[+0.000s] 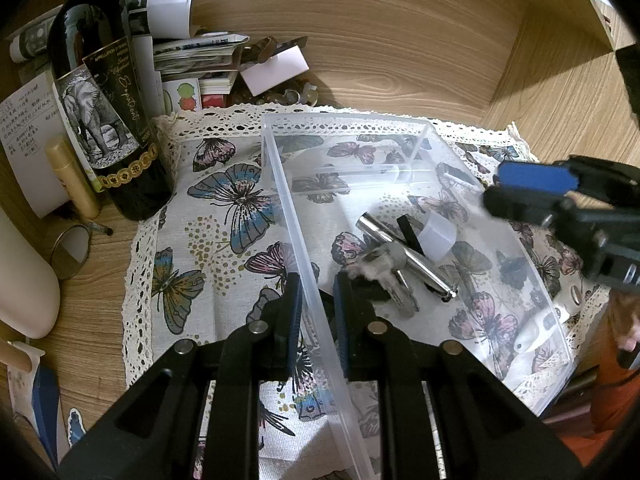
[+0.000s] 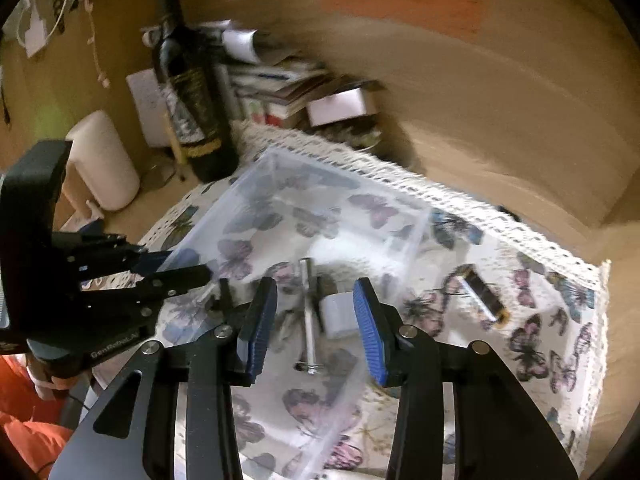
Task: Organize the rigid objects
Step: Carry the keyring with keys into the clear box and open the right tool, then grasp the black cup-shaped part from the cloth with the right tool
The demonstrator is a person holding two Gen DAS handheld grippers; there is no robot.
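A clear plastic bin (image 1: 416, 148) sits on a butterfly-print cloth (image 1: 224, 208) spread over a wooden desk; the left gripper (image 1: 316, 300) is clamped on the bin's near-left wall, steadying it; the right gripper (image 2: 316, 320) hangs just above the bin's contents with its blue pads apart and nothing between them.

Inside the bin, toward its near end, lie one shiny metal tube (image 1: 404, 252), one frosted plastic cap (image 1: 438, 236), one slim black strip (image 1: 408, 232) and what looks like one bunch of keys (image 1: 394, 276), though the overlap makes that last count uncertain; outside the bin, on the cloth to its right, rests one small black-and-gold piece (image 2: 486, 292); one dark wine bottle (image 1: 104, 92) stands beyond the bin's far-left corner.

The step in hand reads as a drop into the bin, with the piece on the cloth likely next; it would go best with the left clamp kept firm so the light bin does not slide, the right gripper lifted straight clear of the wall before swinging right, and its pads set across the piece's narrow sides.
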